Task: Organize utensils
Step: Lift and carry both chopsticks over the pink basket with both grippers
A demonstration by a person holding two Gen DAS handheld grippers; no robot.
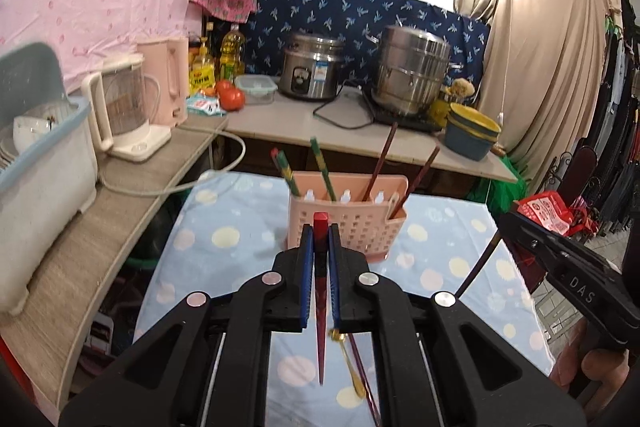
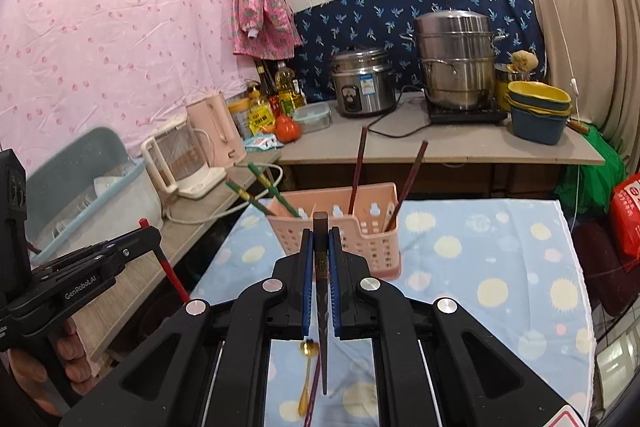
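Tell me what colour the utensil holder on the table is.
Pale pink: the utensil holder shows best in the right wrist view.

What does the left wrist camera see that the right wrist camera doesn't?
Only the left wrist view: the left gripper head-on, shut on a red chopstick, with the right gripper at its edge. Only the right wrist view: the right gripper head-on, shut on a dark chopstick. Both show the pink holder with chopsticks in it and a gold spoon on the cloth.
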